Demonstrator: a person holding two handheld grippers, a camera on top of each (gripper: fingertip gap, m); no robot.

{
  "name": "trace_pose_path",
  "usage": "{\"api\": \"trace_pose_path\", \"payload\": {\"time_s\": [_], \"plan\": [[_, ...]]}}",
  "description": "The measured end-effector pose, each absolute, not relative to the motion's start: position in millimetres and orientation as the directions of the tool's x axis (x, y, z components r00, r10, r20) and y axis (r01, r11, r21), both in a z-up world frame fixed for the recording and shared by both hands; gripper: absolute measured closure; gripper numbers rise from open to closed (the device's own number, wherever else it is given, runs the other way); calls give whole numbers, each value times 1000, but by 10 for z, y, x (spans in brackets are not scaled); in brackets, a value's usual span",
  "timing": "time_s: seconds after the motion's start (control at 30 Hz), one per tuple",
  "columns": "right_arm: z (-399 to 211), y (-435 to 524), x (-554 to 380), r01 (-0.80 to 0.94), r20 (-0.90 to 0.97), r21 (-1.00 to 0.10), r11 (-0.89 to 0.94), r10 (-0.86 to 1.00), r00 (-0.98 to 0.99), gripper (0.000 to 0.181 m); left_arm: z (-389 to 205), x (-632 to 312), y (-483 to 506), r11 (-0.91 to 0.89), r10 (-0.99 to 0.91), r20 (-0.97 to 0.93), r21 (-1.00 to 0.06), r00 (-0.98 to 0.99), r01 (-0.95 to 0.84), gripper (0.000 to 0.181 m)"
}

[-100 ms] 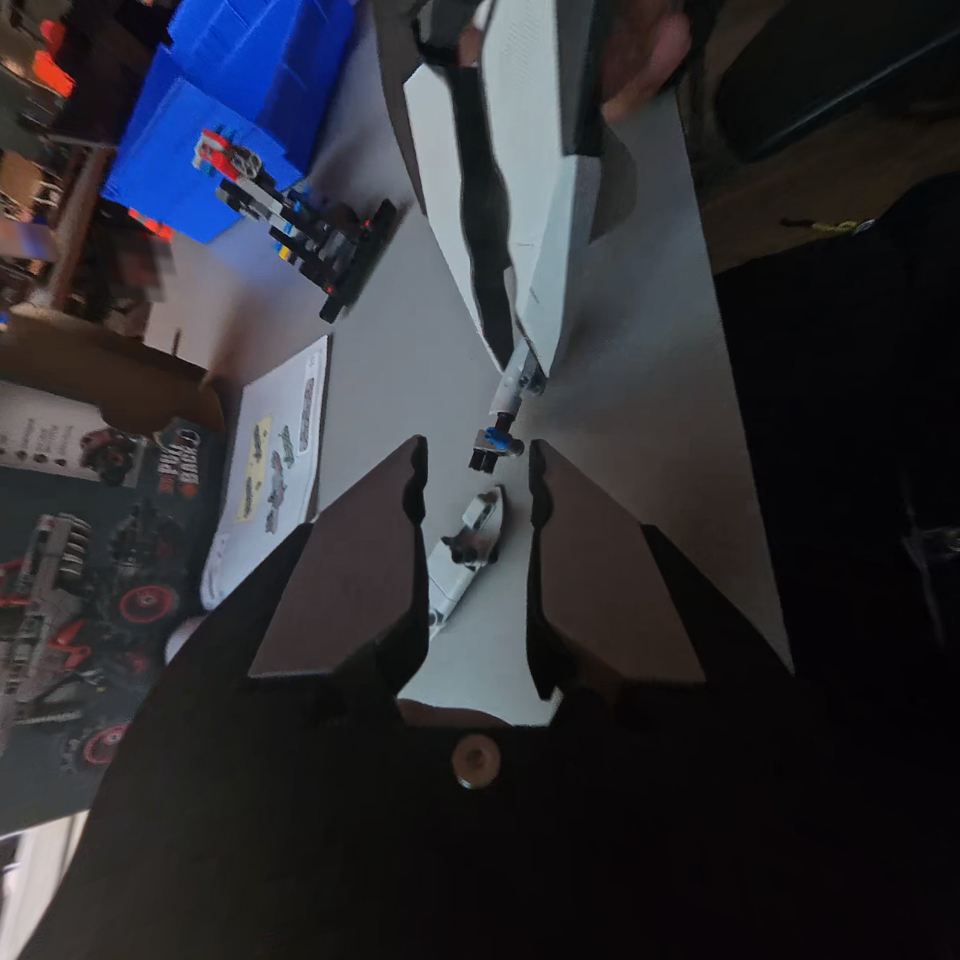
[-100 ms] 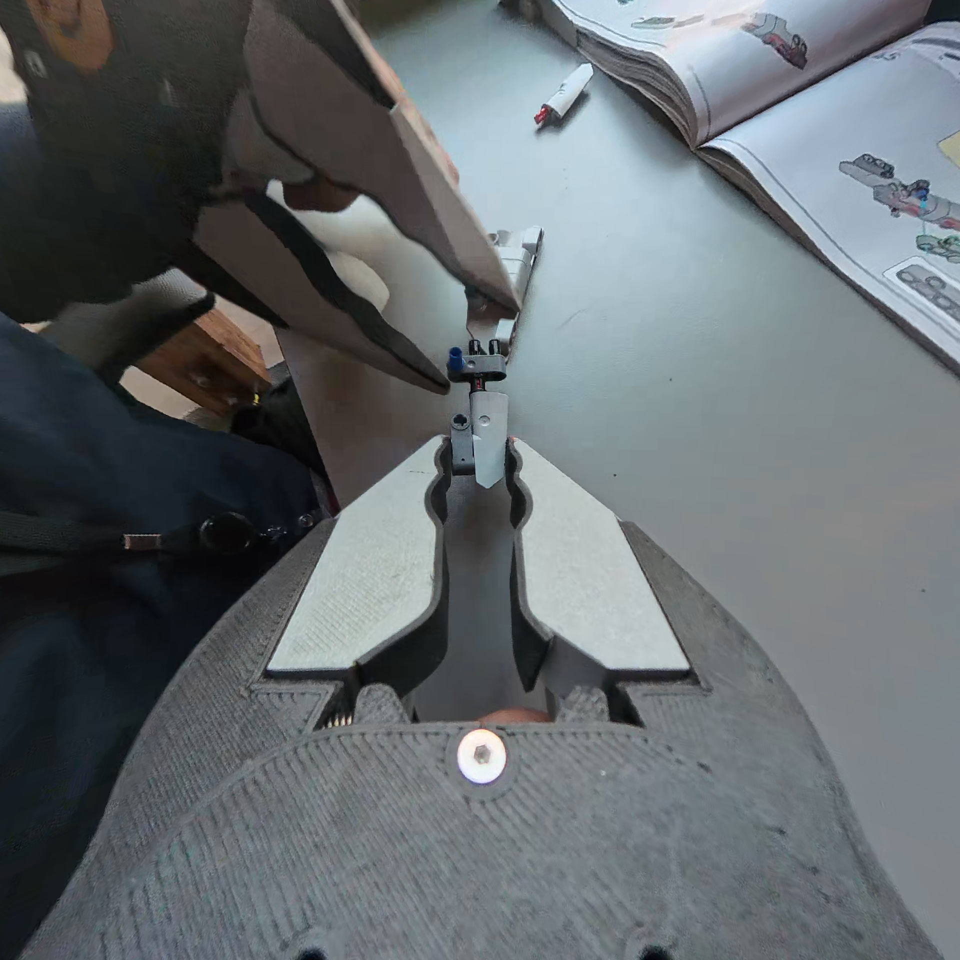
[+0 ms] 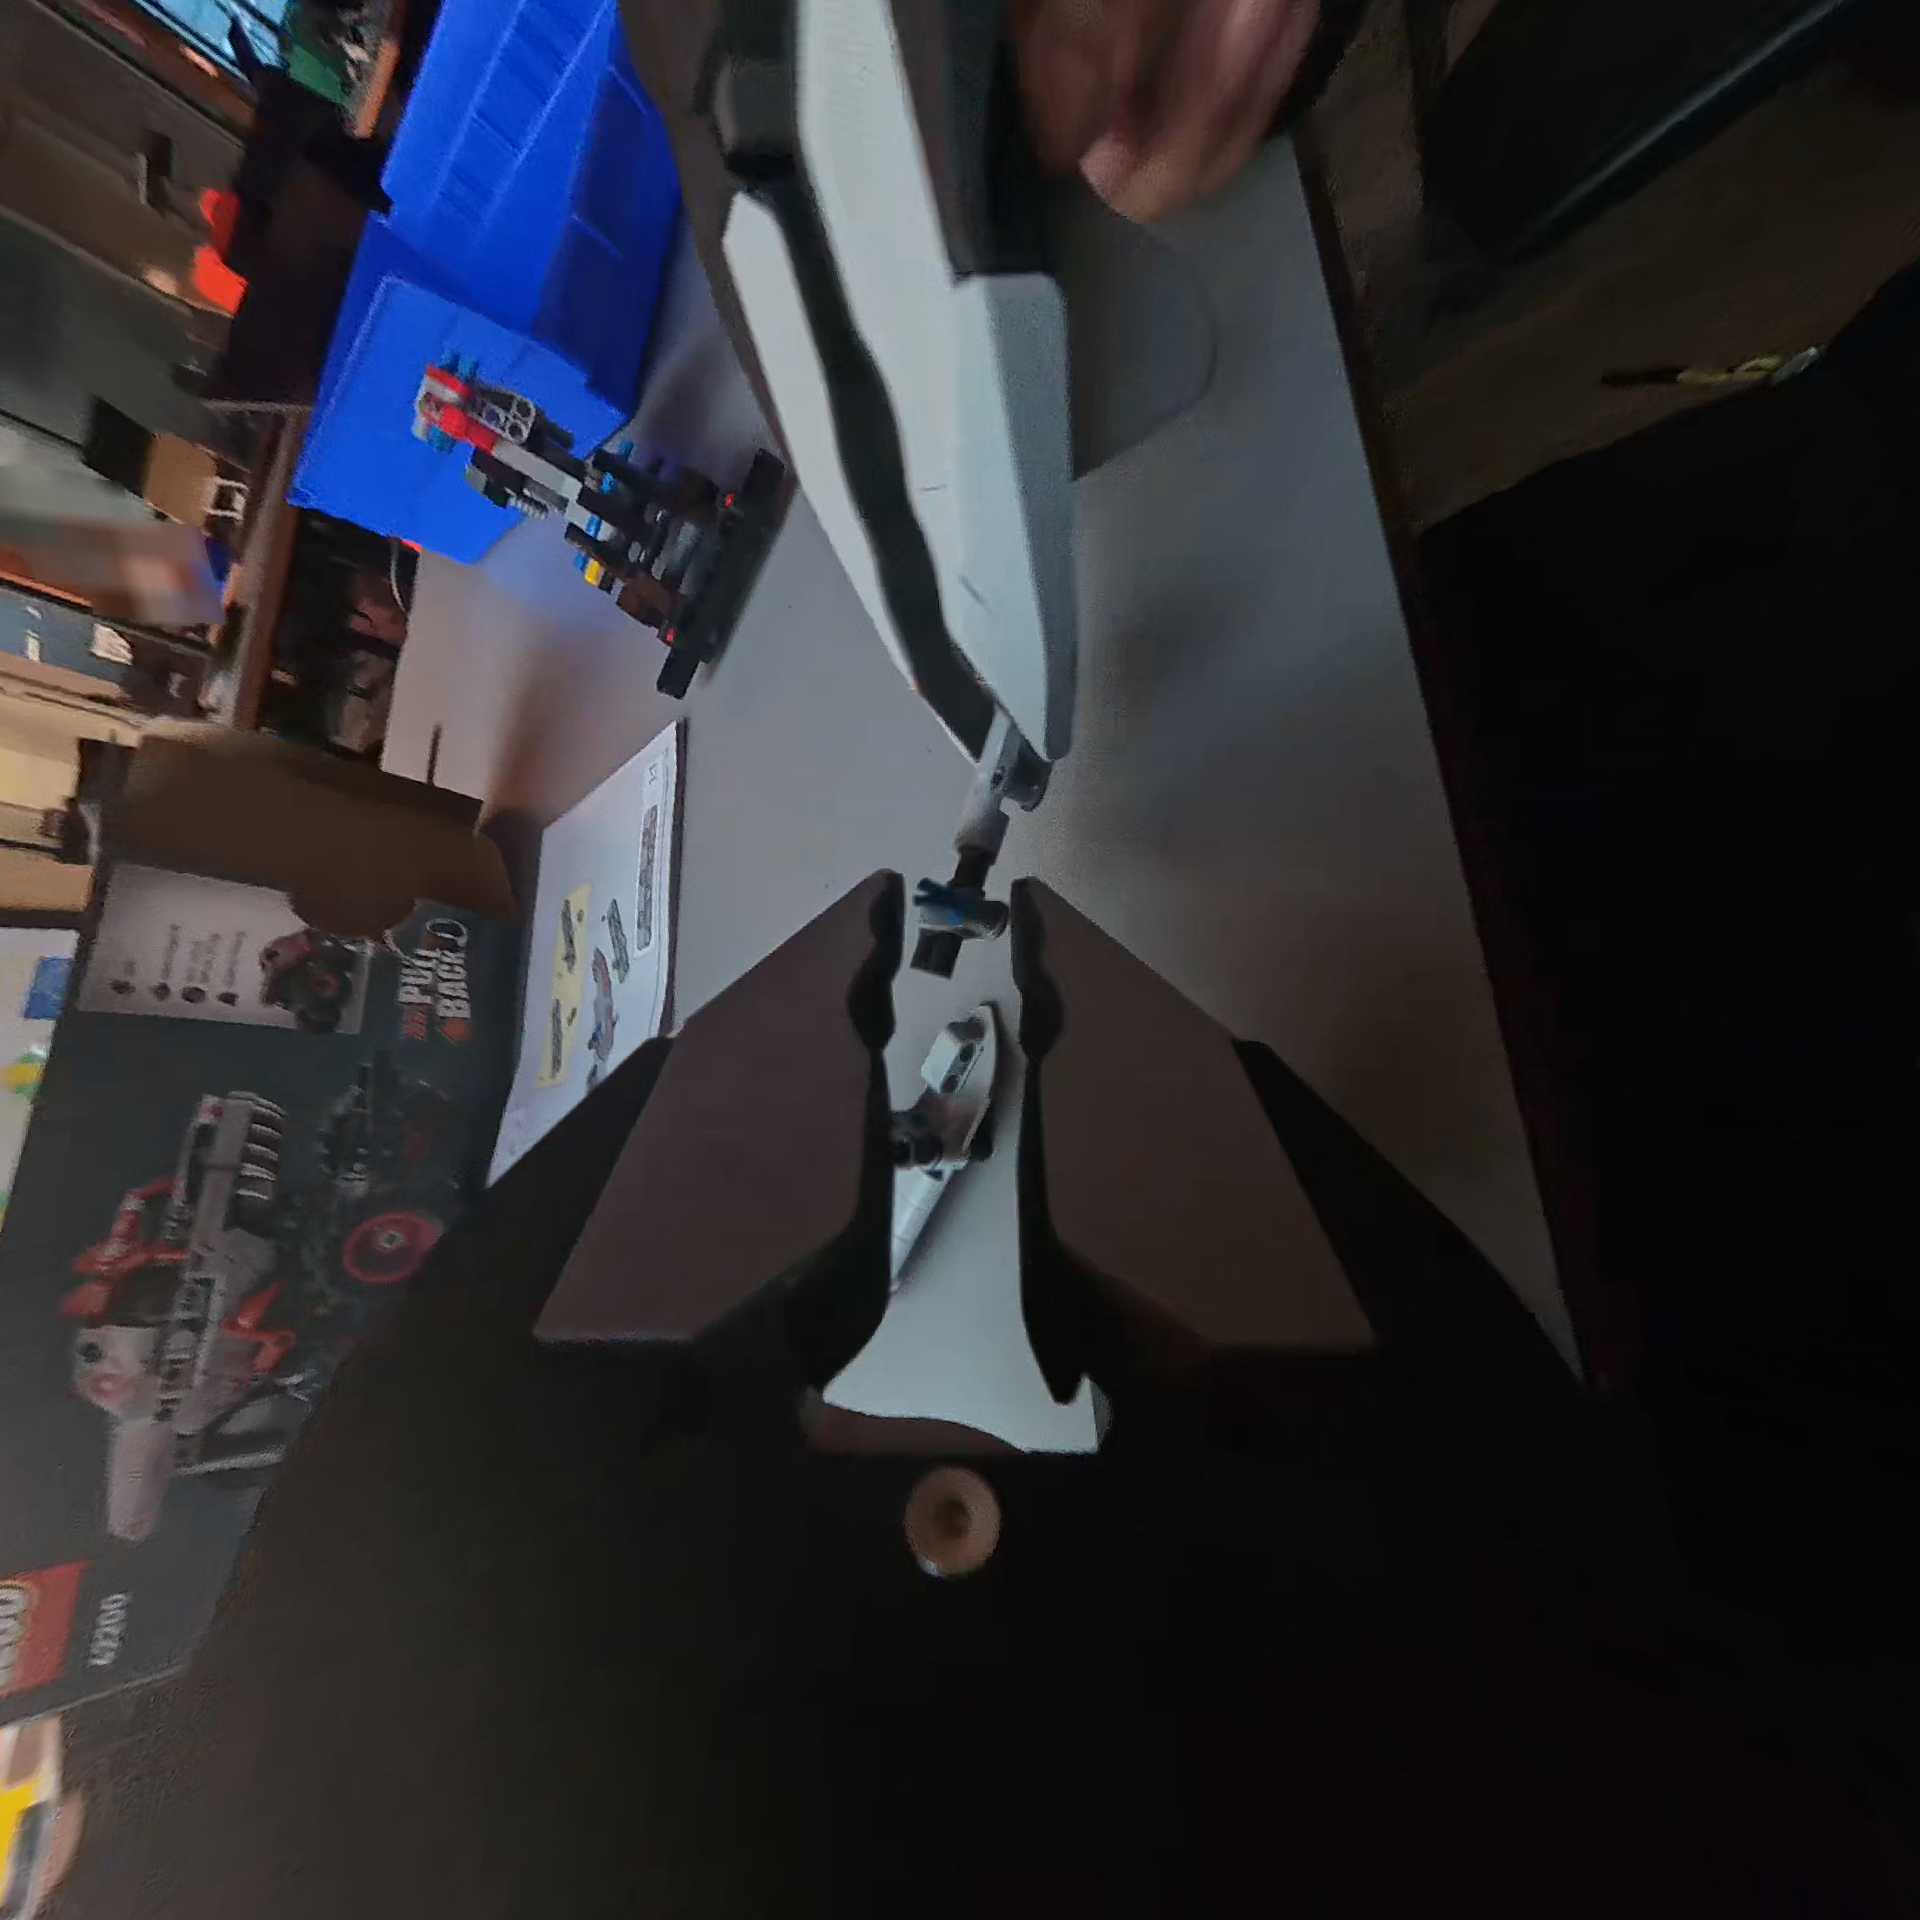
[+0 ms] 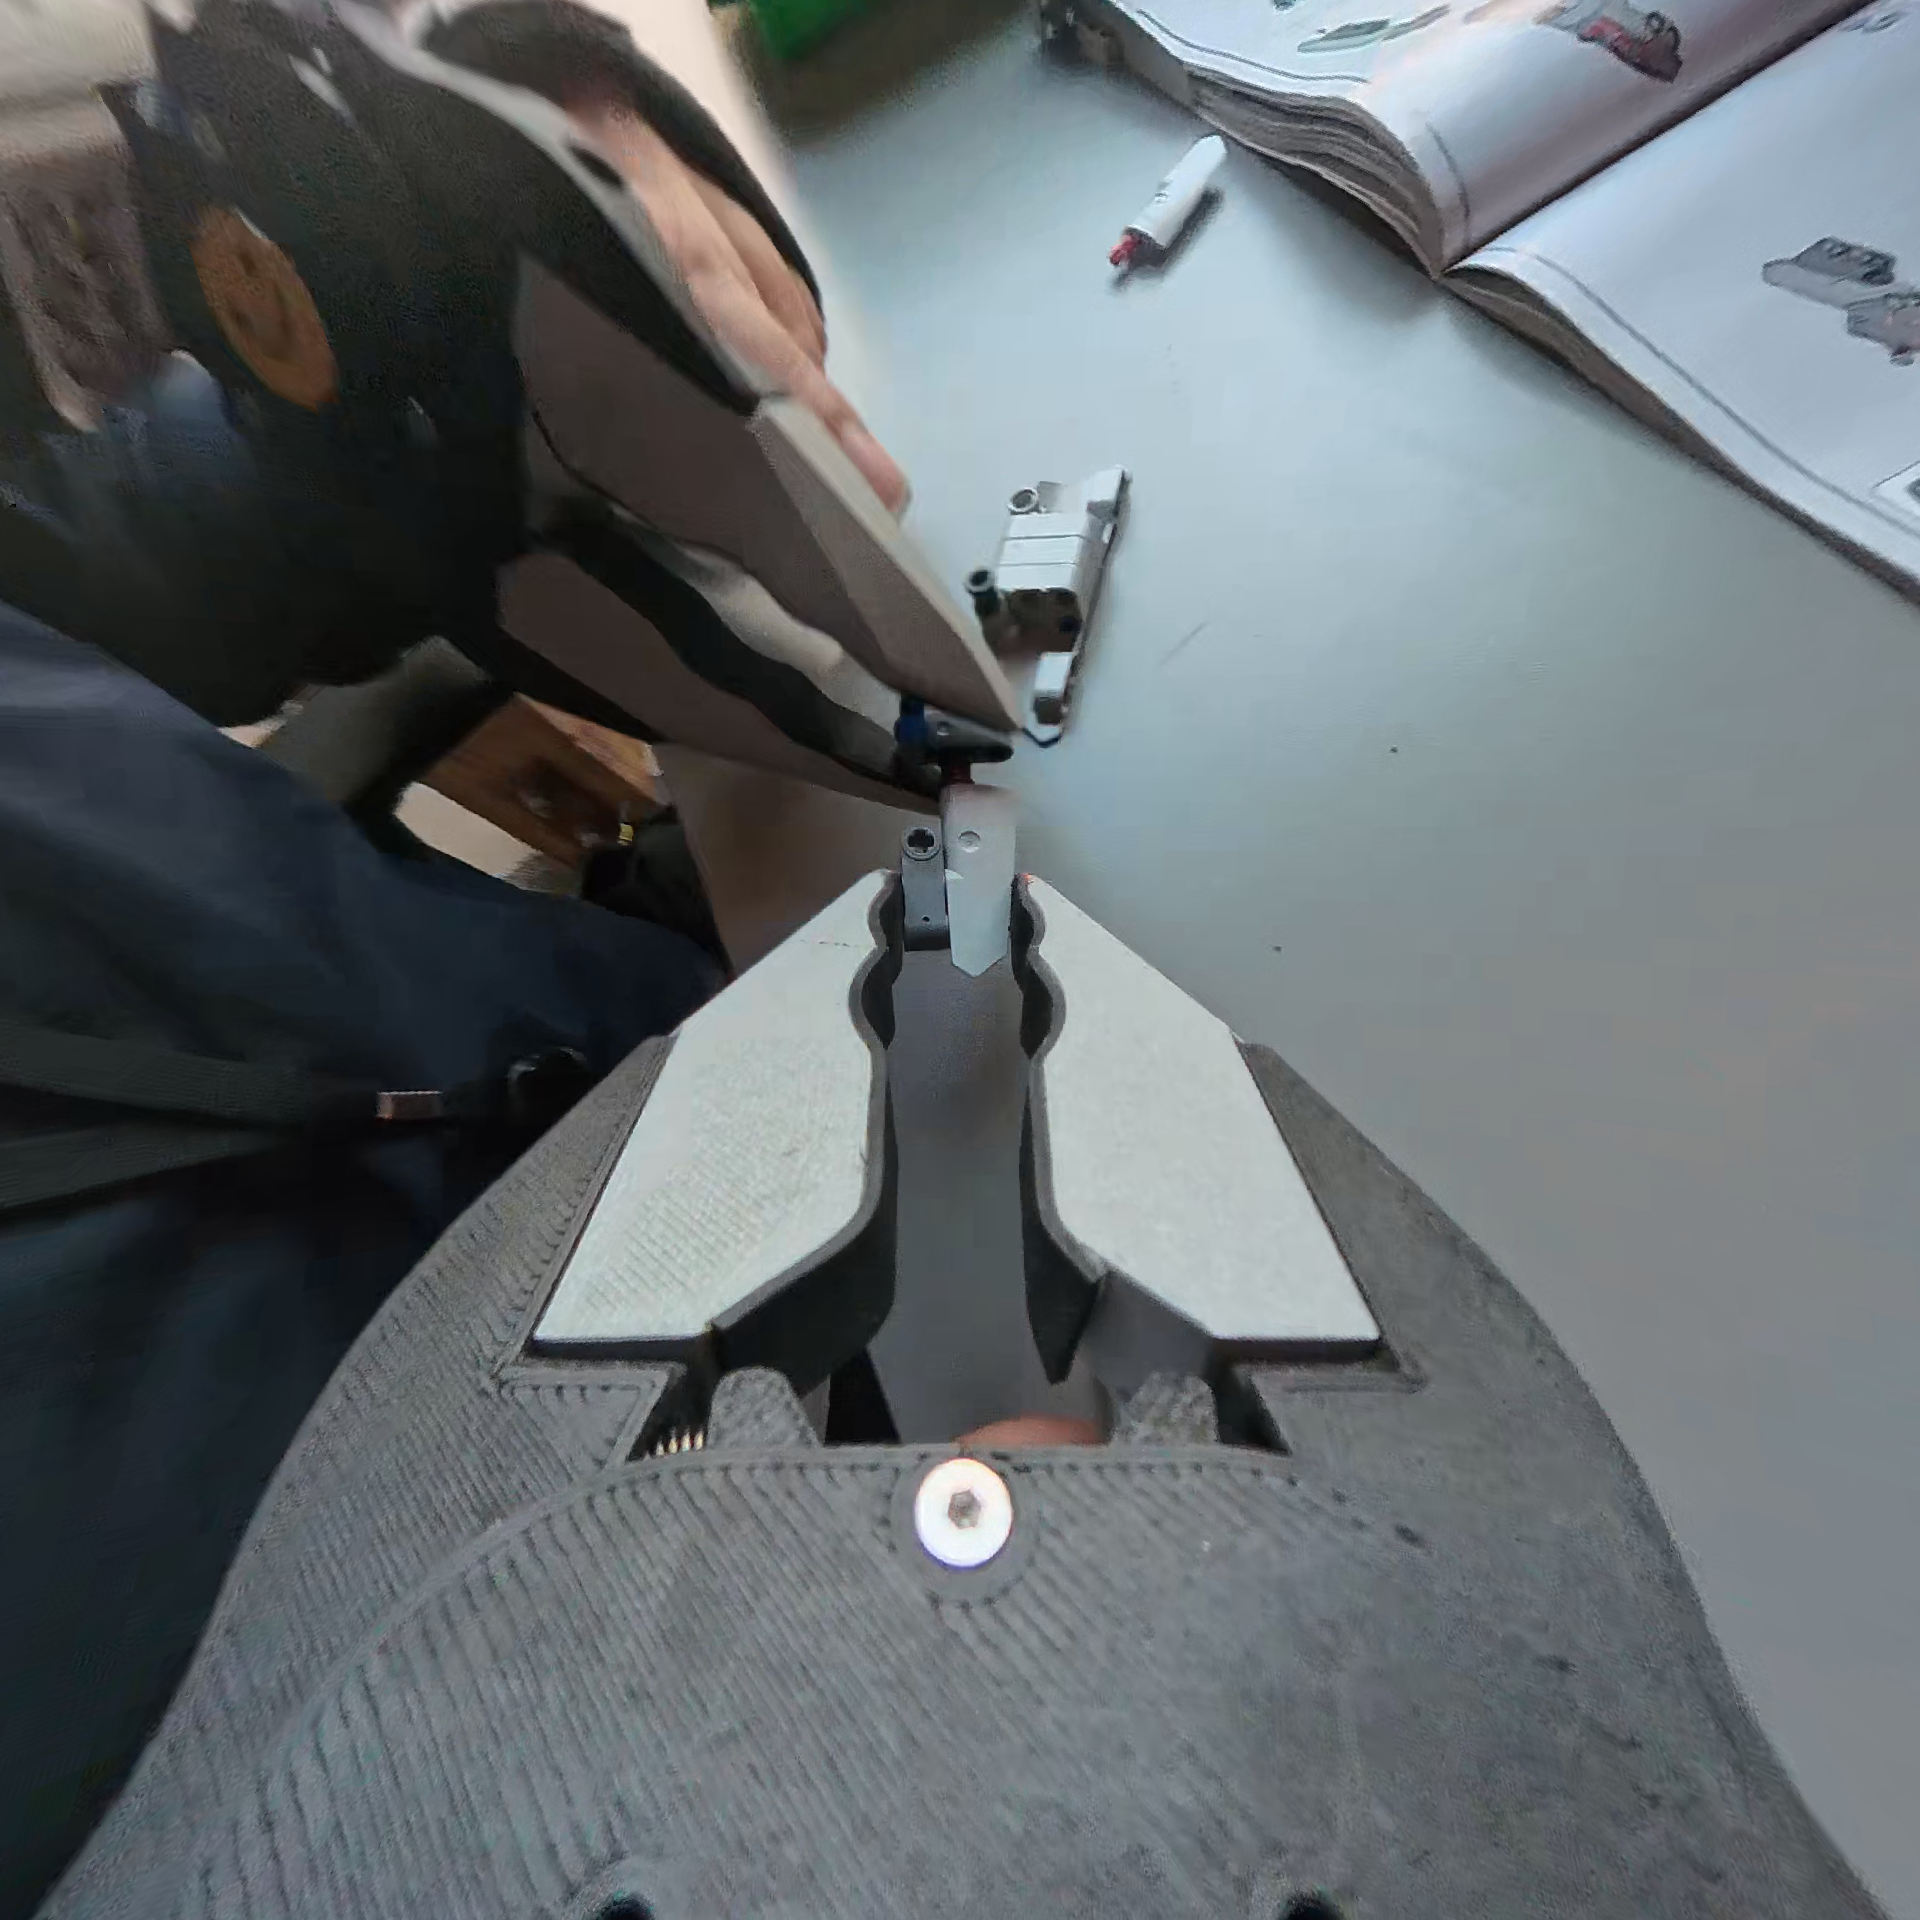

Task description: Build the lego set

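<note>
The small pale-grey lego piece [image 4: 977,894] sits pinched at the tips of the right gripper [image 4: 956,920], its long axis running toward twelve o'clock in the right wrist view, straight out along the fingers, with its pointed end aimed back at six. A dark connector [image 4: 920,883] lies flush along its nine o'clock side. At its far end a short black part with a blue pin [image 4: 912,722] meets it, and that end sits between the tips of the left gripper [image 4: 961,753], which reaches in from ten o'clock. In the left wrist view the same blue-and-black part [image 3: 951,914] hangs between the left gripper's [image 3: 951,925] fingertips; the fingers stand a little apart, and whether they actually grip it is hard to judge in the dim light.

At one o'clock from the held piece, on the grey table [image 4: 1455,935], lies a white and grey sub-assembly [image 4: 1055,571], close beside the left gripper's finger. Farther toward one o'clock rests a small white cylinder with a red tip [image 4: 1169,203], and beyond it the open instruction booklet [image 4: 1662,239]. A person's hand [image 4: 769,312] wraps the left gripper.

In the left wrist view, a partly built black, grey and red model [image 3: 613,520] stands at eleven o'clock before a blue bin [image 3: 499,260], and the set's box [image 3: 239,1247] lies at nine.
</note>
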State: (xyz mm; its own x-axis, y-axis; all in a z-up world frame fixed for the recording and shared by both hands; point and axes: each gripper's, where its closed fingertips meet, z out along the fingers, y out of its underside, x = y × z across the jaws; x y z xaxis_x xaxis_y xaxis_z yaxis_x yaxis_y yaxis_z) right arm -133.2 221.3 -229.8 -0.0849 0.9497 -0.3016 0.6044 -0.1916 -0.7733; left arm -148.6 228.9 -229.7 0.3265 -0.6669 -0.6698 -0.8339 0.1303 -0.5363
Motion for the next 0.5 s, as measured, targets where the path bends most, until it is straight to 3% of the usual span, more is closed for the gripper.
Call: {"api": "trace_pose_path", "payload": {"time_s": [0.13,0.23,0.3,0.37,0.43,0.5], "plan": [[-2226,2201,-1334,602,-405,-753,-266,908,-106,164,-2256,-1472,2305,131,-619,-705,-526,344,-840,168],[-2042,2349,-1329,542,-391,-794,-274,913,-112,147,-2204,-1538,2319,-26,-667,-504,-720,548,-694,168],[-1807,2439,-1291,450,-374,-850,-275,916,-146,144,-2042,-1650,2340,-190,-671,-193,-889,716,-418,168],[-1648,2458,-1247,406,-381,-869,-284,907,-181,144,-1733,-1725,2297,-297,-673,191,-955,715,-24,168],[-1563,2386,-1259,385,-368,-884,-265,902,-226,143,-1517,-1837,2272,-374,-657,449,-892,606,255,168],[-1553,2325,-1327,381,-320,-899,-216,918,-235,143,-1395,-1933,2261,-419,-638,592,-803,492,423,167]]}}
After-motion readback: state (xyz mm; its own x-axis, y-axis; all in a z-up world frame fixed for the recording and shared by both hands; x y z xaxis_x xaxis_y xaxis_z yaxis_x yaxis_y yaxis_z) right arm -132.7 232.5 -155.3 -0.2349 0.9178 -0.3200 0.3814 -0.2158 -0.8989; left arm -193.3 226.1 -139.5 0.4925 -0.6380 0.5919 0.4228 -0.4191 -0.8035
